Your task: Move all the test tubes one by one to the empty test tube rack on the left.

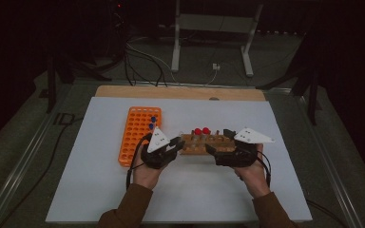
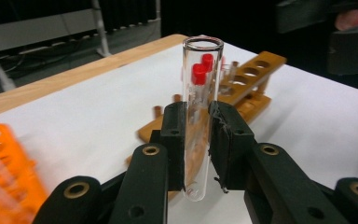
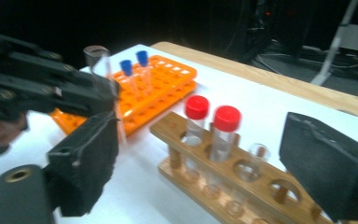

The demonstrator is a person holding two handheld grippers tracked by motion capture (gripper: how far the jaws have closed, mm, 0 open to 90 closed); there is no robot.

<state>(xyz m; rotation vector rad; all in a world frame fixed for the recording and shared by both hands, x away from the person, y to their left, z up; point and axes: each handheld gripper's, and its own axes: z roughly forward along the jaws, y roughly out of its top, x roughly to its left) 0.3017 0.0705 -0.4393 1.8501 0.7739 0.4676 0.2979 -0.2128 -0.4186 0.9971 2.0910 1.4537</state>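
Left tongs (image 2: 197, 140) clamp uncapped glass tube (image 2: 200, 93) upright; right tongs (image 3: 214, 172) spread wide beside wooden rack (image 3: 223, 172)

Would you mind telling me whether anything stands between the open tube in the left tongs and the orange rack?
Nothing visible does. The left tongs hold the tube upright beside the wooden rack; the orange rack lies just across bare white table.

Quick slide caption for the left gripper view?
Left gripper clamps an uncapped glass tube upright before the wooden rack.
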